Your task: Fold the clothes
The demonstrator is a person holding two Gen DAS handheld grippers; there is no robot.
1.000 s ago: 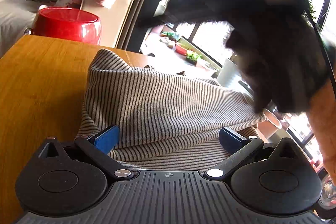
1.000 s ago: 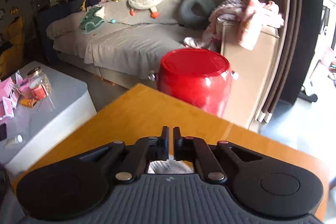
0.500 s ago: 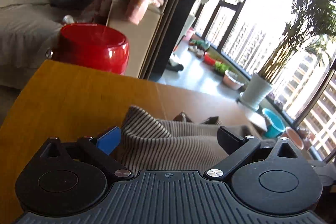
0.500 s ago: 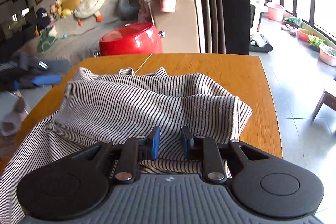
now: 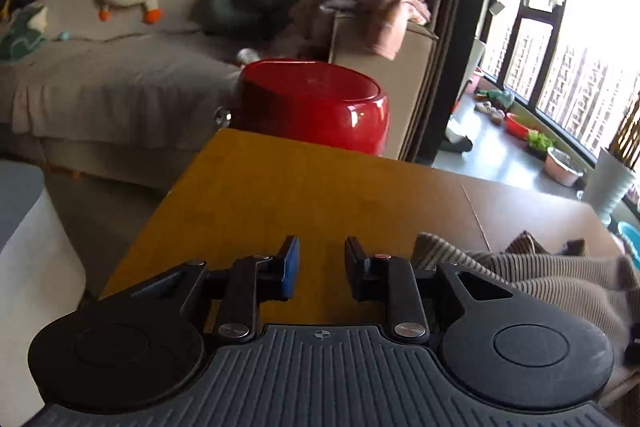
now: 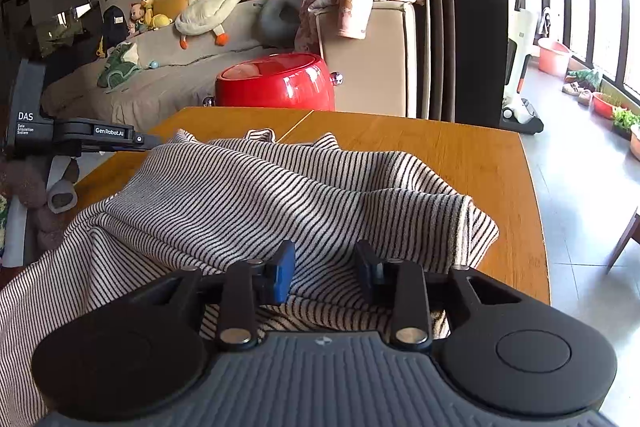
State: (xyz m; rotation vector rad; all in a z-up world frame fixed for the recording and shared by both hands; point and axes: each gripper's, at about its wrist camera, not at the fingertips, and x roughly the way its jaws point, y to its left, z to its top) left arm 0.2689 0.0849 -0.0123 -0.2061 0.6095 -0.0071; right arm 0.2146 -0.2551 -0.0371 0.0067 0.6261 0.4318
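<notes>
The striped garment (image 6: 256, 195) lies bunched in loose folds across the wooden table (image 6: 472, 155), its near edge spilling off the left side toward the camera in the right wrist view. The right gripper (image 6: 324, 269) sits low over the near part of the cloth with its fingers (image 6: 285, 271) apart, fabric showing in the gap between them but nothing pinched. The left gripper (image 5: 318, 267) hovers over bare table (image 5: 304, 195) with its fingers (image 5: 290, 267) apart and holding nothing; the garment (image 5: 532, 283) lies just to its right, beside the right finger. Beyond the far table edge stands a glossy red pot (image 6: 276, 83), and behind it a sofa (image 6: 160, 83) carrying a white plush duck (image 6: 212, 3)
</notes>
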